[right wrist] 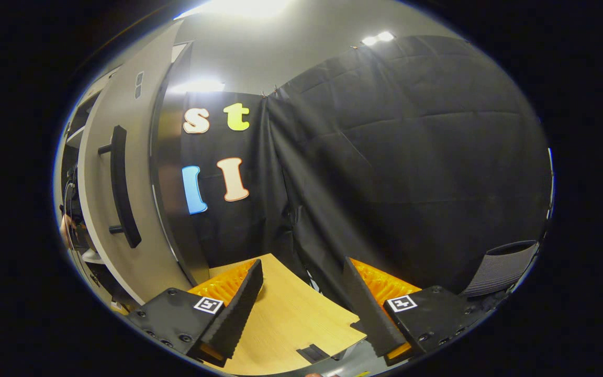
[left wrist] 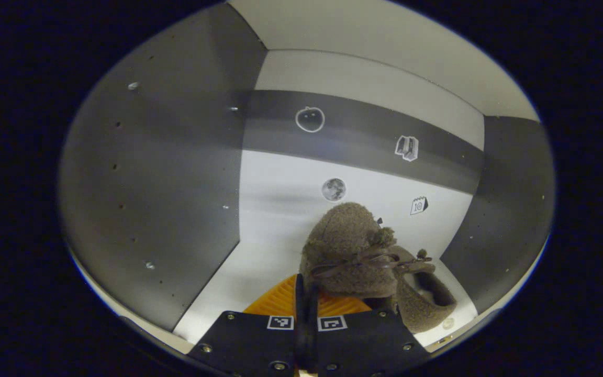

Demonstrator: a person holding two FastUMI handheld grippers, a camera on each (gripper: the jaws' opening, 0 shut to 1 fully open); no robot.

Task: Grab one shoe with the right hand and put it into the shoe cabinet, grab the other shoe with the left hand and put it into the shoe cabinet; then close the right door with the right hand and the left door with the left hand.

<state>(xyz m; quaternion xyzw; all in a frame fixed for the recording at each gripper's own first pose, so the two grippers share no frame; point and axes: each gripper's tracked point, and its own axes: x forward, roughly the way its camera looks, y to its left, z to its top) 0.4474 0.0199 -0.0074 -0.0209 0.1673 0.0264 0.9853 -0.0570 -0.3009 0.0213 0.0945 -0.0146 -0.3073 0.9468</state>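
Left gripper (left wrist: 305,309) apparently pinching shoe (left wrist: 354,251) inside cabinet (left wrist: 165,183).

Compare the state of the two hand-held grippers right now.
The left hand-held gripper has its fingers nearly together, gripping a fuzzy brown lace-up shoe inside the grey-and-white shoe cabinet. The right hand-held gripper has its fingers spread wide, holds nothing, and hangs outside over a light wooden tabletop.

On the grey band (left wrist: 364,133) across the white cabinet's back panel, upper centre of the left gripper view, sit an apple-outline sticker (left wrist: 310,119) and a books sticker (left wrist: 407,147). Lower, a small calendar sticker (left wrist: 419,205) reads "10".
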